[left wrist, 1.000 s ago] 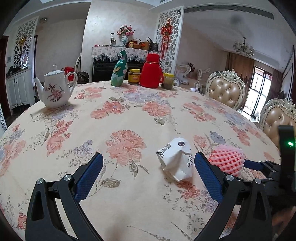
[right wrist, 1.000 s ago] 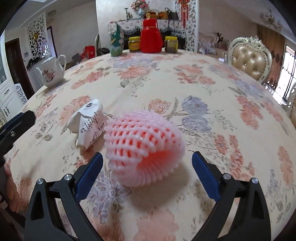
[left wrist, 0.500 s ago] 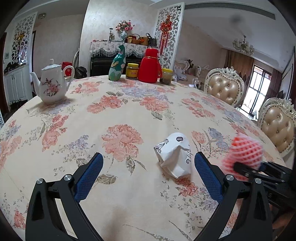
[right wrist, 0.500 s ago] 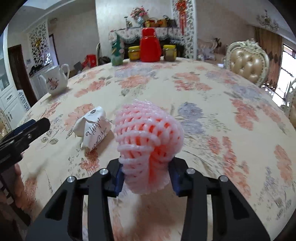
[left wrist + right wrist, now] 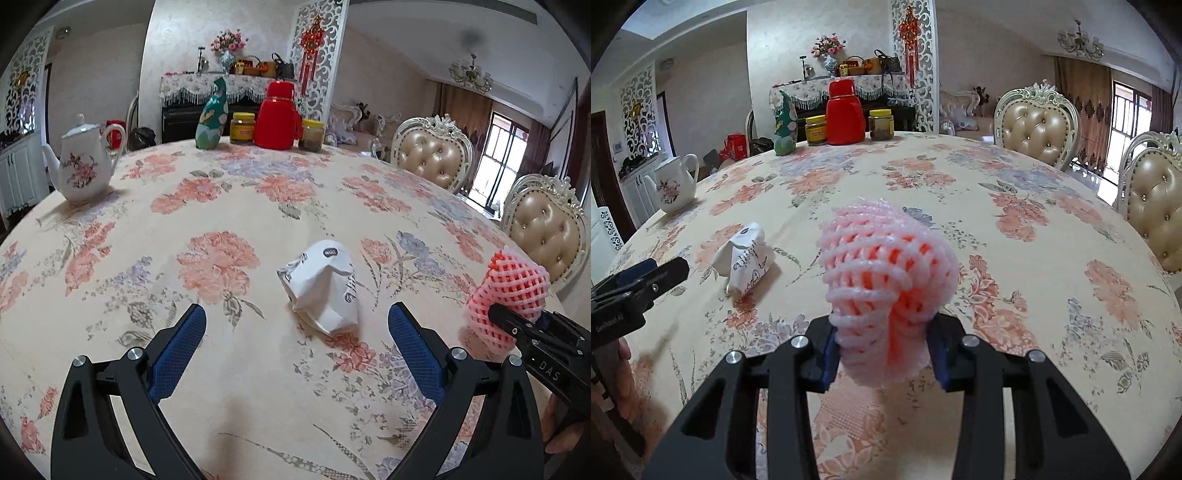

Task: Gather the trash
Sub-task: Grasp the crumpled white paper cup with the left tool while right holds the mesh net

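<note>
Nearest in the right wrist view, the right gripper (image 5: 884,354) is clamped on the pink foam fruit net (image 5: 886,273), its blue pads squeezing the net's lower end while the rest stands up above the jaws, clear of the floral tablecloth (image 5: 1015,229). The net looks very light, soft and springy; judging by how it bulges over the pads, it gives under pressure and could slip out if gripped only at its loose rim, so a hold low across its body seems safest.

The left gripper (image 5: 295,347) hangs with its jaws wide apart and nothing between the pads, low over the table's near edge. Just beyond it, toward the near middle of the table, lies the crumpled white paper wrapper (image 5: 321,288), flat on the cloth. It appears light, thin and easily crushed; a pinch across its raised fold should take it, since the flat edges give little to catch.

Around both pieces the cloth is bare, so there is room to move sideways. Farther off, the white teapot (image 5: 83,166) stands near the left edge, and the red flask (image 5: 279,116) stands with the jars (image 5: 242,127) and a green bottle (image 5: 212,114) along the far edge. Padded chairs (image 5: 432,155) crowd the right edge.
</note>
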`<state>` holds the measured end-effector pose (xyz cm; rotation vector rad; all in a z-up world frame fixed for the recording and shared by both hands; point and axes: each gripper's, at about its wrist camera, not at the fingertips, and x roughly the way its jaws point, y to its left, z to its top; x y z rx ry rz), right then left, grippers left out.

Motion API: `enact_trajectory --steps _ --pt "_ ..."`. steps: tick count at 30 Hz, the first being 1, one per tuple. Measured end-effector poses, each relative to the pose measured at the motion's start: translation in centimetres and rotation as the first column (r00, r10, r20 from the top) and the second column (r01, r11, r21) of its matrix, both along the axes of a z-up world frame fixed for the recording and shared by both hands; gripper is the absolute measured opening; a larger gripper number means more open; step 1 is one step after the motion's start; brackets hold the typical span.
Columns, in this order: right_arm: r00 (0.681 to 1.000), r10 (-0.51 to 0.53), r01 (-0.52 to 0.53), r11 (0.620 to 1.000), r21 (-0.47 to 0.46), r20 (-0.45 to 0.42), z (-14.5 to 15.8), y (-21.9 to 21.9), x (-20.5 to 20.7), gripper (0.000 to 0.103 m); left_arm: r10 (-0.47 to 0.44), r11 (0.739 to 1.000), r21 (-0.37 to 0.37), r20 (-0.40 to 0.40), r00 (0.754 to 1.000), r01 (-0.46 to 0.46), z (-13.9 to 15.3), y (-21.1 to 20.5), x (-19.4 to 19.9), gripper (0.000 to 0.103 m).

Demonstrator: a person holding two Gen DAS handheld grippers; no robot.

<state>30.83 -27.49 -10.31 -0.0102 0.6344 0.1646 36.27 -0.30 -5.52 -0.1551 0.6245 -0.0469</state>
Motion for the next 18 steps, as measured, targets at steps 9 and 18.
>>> enact_trajectory --steps 9,18 --pt "0.999 -0.044 0.044 0.998 0.041 0.007 0.3 -1.1 -0.2 0.039 -0.002 1.0 0.022 -0.124 0.992 0.004 -0.3 -2.7 3.4 0.094" --pt "0.998 -0.053 0.053 0.998 0.026 0.021 0.5 -0.8 -0.4 0.039 0.04 0.992 0.129 -0.234 0.972 -0.009 -3.0 -4.7 9.3 0.068"
